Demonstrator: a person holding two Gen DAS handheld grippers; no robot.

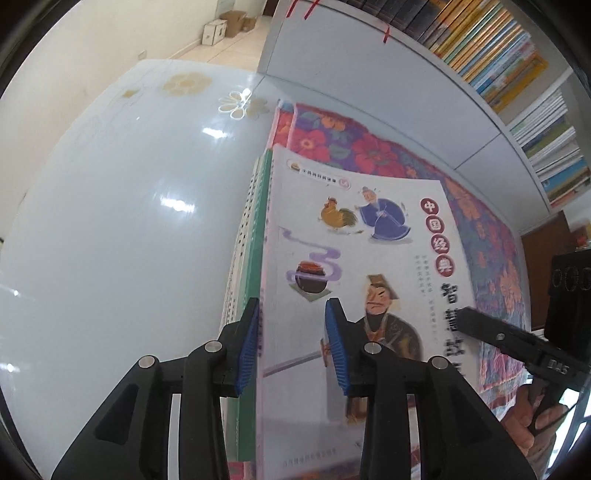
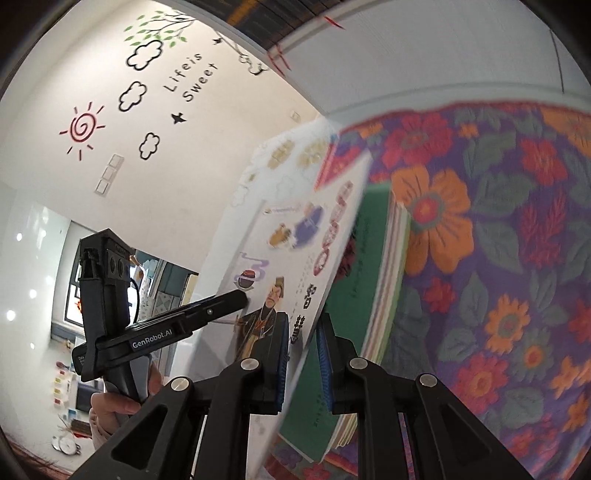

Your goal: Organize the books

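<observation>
A white illustrated book [image 1: 354, 258] lies on top of a green book [image 1: 255, 258] on a floral cloth [image 1: 369, 155]. My left gripper [image 1: 291, 347] straddles the white book's left edge, its blue pads apart and not pressing, so it is open. In the right wrist view the white book [image 2: 280, 258] tilts up over the green book [image 2: 369, 258]. My right gripper [image 2: 303, 363] is shut on its near edge. The right gripper [image 1: 464, 314] also shows at the book's right side in the left wrist view. The left gripper [image 2: 242, 295] shows beside the cover, held by a hand [image 2: 114, 410].
A glossy white table [image 1: 110, 221] extends to the left of the books. A white shelf unit [image 1: 369, 74] with rows of upright books [image 1: 498, 55] stands behind the cloth. Cardboard boxes [image 1: 225, 22] sit on the floor far back. A decorated wall [image 2: 147, 92] lies to the left.
</observation>
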